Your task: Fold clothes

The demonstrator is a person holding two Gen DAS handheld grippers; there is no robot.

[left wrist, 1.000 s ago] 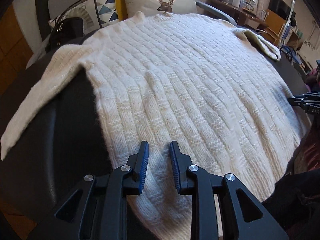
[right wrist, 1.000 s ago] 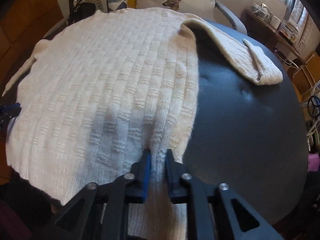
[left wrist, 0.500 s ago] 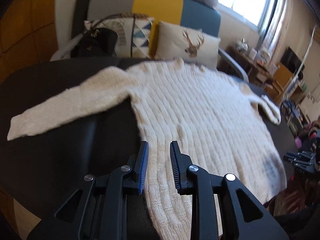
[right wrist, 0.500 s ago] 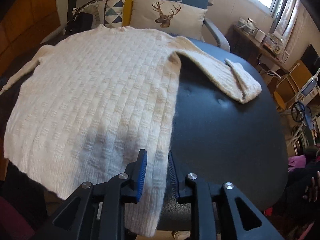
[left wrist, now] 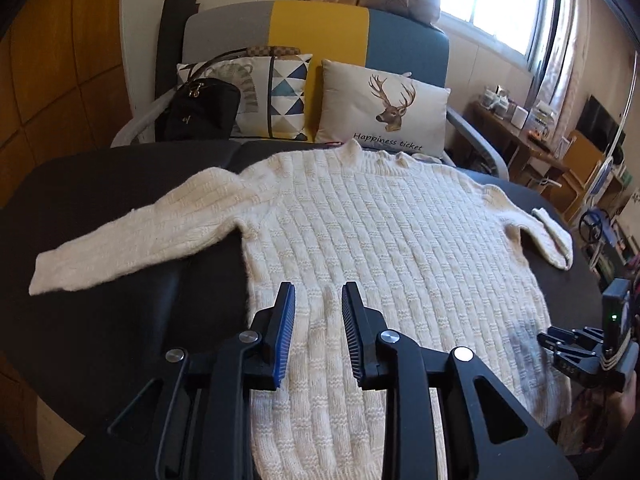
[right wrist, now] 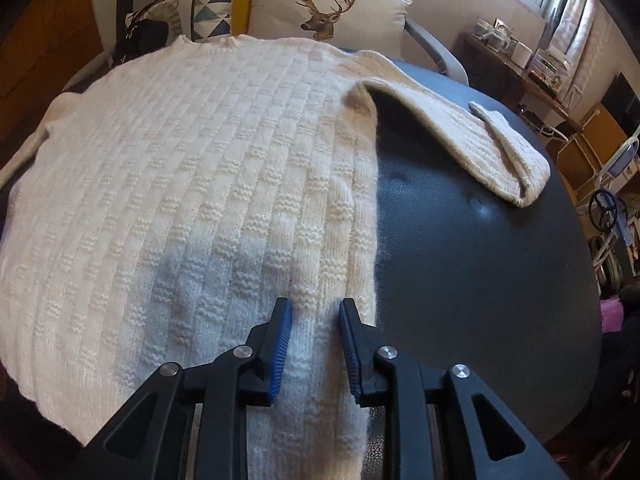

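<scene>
Cream knit sweater (left wrist: 384, 248) spread flat on dark desk (left wrist: 100, 216), collar at 12 o'clock, sleeves out toward 9 and 3. Left hand-held gripper (left wrist: 318, 336) above hem at 6 o'clock, jaws opening, nothing gripped. Right hand-held gripper (right wrist: 314, 344) over right hem corner, jaws slightly parted, knit between, unpinched.

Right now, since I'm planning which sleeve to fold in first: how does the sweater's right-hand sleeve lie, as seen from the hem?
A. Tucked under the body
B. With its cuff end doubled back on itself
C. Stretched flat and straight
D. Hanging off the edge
B: in the right wrist view the sleeve of the sweater lies on the dark surface with its cuff end doubled back over it.
</scene>
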